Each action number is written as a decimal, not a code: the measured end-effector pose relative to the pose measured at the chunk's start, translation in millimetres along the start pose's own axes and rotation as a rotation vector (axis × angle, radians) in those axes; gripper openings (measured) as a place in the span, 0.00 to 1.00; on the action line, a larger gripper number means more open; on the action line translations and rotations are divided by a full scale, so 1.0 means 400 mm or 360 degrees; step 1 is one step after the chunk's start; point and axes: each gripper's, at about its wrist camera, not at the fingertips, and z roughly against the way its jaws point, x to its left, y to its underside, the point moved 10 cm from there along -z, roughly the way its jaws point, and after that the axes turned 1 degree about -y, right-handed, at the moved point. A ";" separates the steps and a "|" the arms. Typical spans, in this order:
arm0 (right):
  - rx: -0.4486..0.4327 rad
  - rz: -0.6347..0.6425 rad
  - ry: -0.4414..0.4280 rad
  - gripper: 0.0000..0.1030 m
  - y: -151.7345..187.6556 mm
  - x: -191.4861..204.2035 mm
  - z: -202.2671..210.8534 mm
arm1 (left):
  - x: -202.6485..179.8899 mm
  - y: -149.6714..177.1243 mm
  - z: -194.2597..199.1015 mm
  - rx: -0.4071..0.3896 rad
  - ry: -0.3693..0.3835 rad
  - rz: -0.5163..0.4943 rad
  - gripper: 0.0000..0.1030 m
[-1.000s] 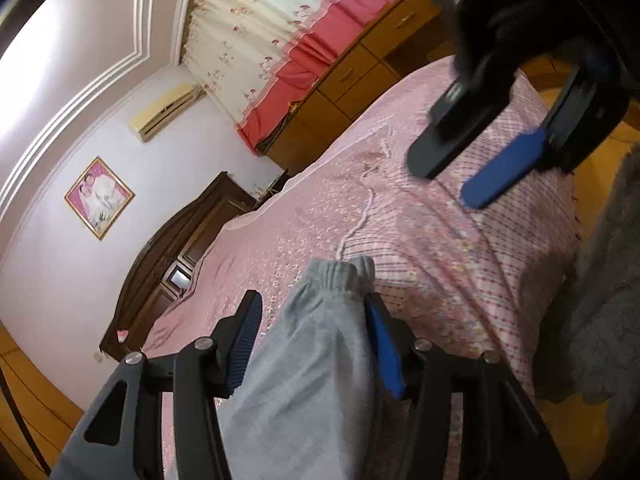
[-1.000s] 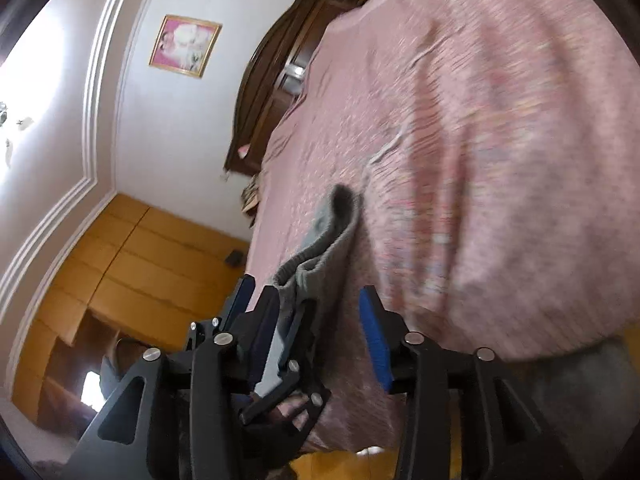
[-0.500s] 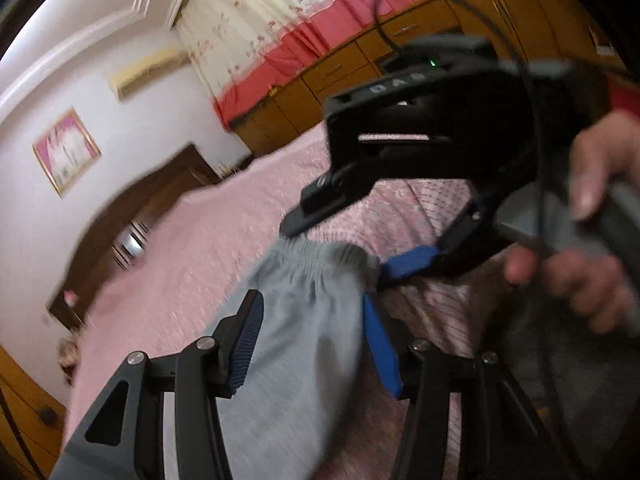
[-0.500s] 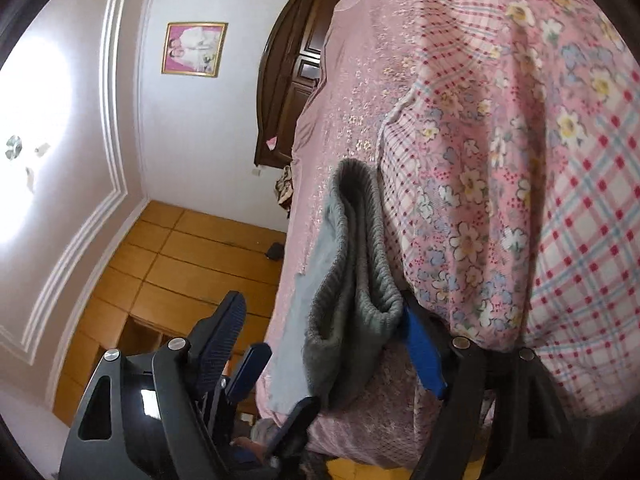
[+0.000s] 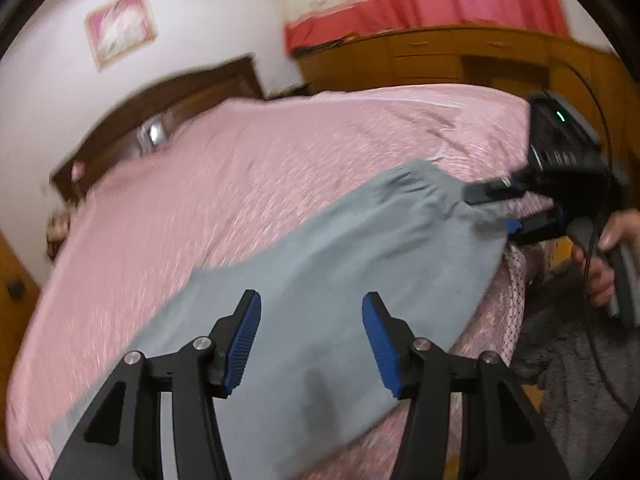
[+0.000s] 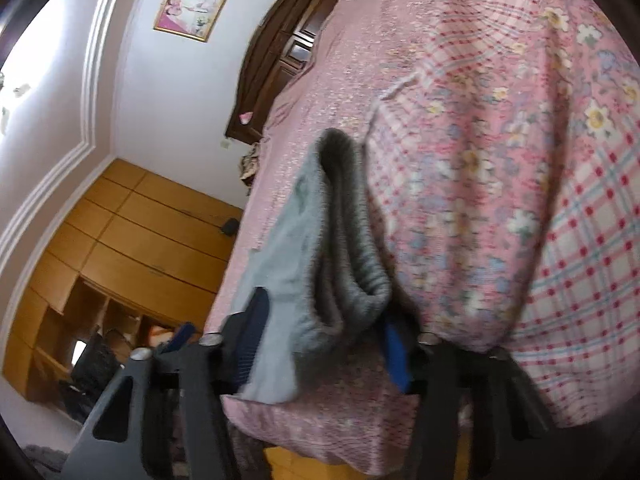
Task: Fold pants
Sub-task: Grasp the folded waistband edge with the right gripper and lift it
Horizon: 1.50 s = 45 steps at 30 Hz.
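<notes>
The left gripper is black, with two angular, triangular-cutout arms and ribbed blue pads on its fingers. Silver screw heads sit just behind each pad. The right gripper has the same black frame, blue-padded fingers and silver screws. Behind its fingers, the left view shows a bulky black housing with a small green light, a thin black cable, a grey handle and a bare-skinned hand.

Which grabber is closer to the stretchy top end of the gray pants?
Right. The right gripper has its fingers around the waistband, while the left gripper hovers open over the gray pants farther down the cloth.
</notes>
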 end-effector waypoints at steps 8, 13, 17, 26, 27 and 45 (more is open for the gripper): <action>0.0022 0.0003 0.0197 0.19 -0.001 -0.013 0.036 | 0.227 0.080 0.092 0.0031 -0.0097 0.0288 0.55; -0.0063 0.0047 0.0469 0.18 -0.019 0.039 0.049 | 0.359 0.130 0.158 0.0025 -0.0158 0.0393 0.55; -0.0043 0.0411 0.0782 0.18 -0.021 0.116 0.018 | 0.486 0.179 0.223 -0.0011 -0.0287 0.0434 0.62; -0.0102 0.0504 0.1151 0.18 -0.053 0.193 -0.012 | 0.777 0.349 0.279 0.0022 -0.0423 0.0628 0.67; -0.0103 0.0552 0.1209 0.18 -0.052 0.213 -0.018 | 0.803 0.368 0.277 0.0029 -0.0429 0.0656 0.67; -0.0120 0.1375 0.1019 0.18 0.193 0.764 -0.456 | 1.066 0.767 0.338 0.0167 -0.0575 0.1286 0.68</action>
